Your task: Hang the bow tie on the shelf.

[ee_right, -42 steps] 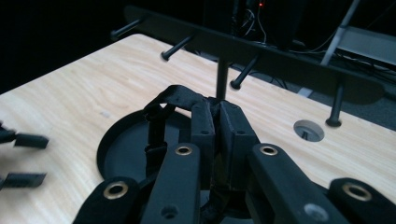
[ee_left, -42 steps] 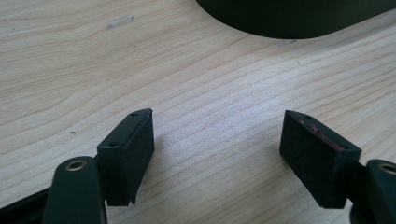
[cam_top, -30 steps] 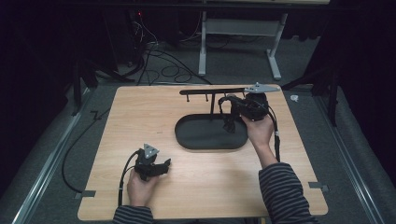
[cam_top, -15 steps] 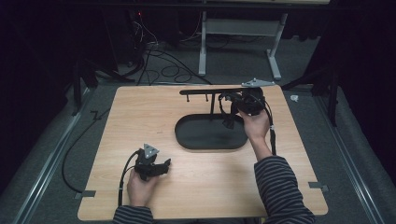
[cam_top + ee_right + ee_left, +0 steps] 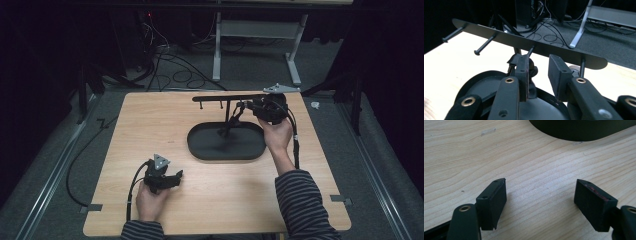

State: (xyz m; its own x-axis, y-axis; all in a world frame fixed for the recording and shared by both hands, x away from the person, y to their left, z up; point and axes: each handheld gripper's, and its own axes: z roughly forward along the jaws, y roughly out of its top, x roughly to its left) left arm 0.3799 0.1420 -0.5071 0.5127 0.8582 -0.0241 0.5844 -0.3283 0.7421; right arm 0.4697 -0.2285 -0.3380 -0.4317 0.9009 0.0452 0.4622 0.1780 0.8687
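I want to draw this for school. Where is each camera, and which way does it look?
High view: above the table, looking forward and down; both forearms and hands show.
Left gripper view: on the left gripper, low over the wood; its open jaws show.
Right gripper view: on the right gripper, facing the stand's crossbar.
All three share the black oval tray.
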